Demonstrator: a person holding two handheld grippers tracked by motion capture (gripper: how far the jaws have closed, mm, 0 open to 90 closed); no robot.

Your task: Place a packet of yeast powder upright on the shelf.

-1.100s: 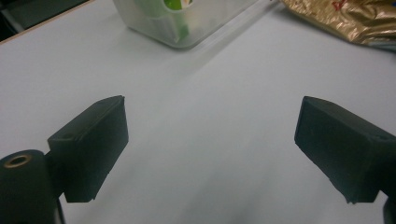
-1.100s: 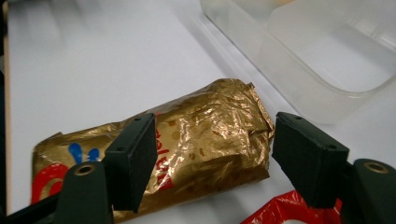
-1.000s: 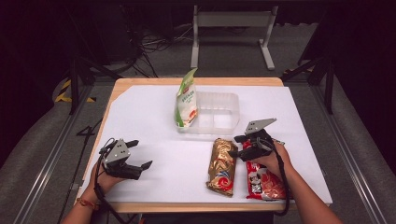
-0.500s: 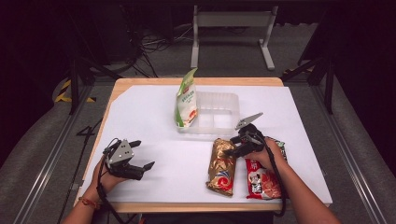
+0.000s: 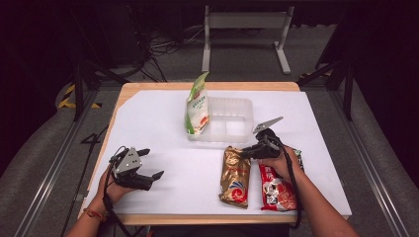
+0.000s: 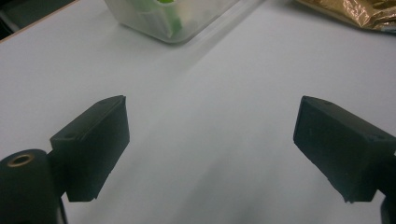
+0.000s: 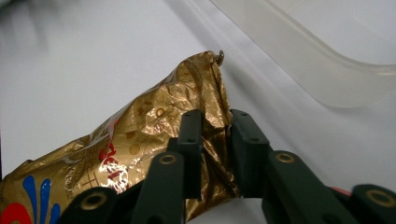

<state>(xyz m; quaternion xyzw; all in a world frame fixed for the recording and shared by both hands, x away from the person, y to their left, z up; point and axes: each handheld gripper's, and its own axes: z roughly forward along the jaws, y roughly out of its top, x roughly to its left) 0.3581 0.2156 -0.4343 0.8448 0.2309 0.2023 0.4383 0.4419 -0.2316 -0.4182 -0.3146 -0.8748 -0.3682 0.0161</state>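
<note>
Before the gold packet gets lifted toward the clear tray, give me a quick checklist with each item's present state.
1. Right gripper clamped on gold packet: ok; its jaws have just been closing, with the packet's top edge pinched between them.
2. Grip deep enough to hold: cannot tell, only the crimped end is caught.
3. Clear tray has free room beside the green pouch: ok.
4. Red packet apart from the gold one: ok.
5. Left gripper open, resting away from the path: ok.

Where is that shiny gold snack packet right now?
In the high view the gold packet lies on the white table, just left of the red packet and in front of the clear tray; the right hand-held gripper pinches its top end.
</note>
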